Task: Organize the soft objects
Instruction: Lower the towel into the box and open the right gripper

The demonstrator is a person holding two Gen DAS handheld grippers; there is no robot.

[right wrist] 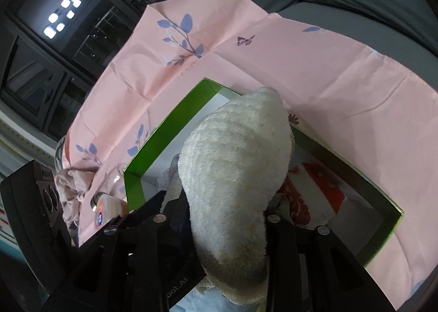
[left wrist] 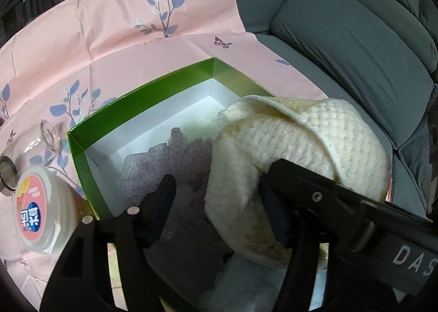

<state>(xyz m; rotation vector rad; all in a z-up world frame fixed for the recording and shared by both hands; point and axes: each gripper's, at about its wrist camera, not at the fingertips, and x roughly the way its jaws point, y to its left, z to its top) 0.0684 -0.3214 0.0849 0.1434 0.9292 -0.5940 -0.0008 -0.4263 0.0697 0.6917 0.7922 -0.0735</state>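
A cream fluffy knitted slipper (left wrist: 295,142) hangs over the green-rimmed open box (left wrist: 142,98). My right gripper (right wrist: 219,219) is shut on the slipper (right wrist: 235,164) and holds it above the box (right wrist: 164,131). My left gripper (left wrist: 216,202) is open, its right finger (left wrist: 276,216) touching the slipper's side, its left finger (left wrist: 161,202) apart from it. A pale lilac fluffy item (left wrist: 175,164) lies inside the box on the white floor. A red and white cloth (right wrist: 317,186) lies in the box in the right wrist view.
The box sits on a pink floral cloth (left wrist: 109,38) spread over a grey sofa (left wrist: 356,46). A white-lidded jar (left wrist: 38,208) and a glass item (left wrist: 49,134) lie left of the box. A crumpled pink fabric (right wrist: 74,186) lies at the cloth's left edge.
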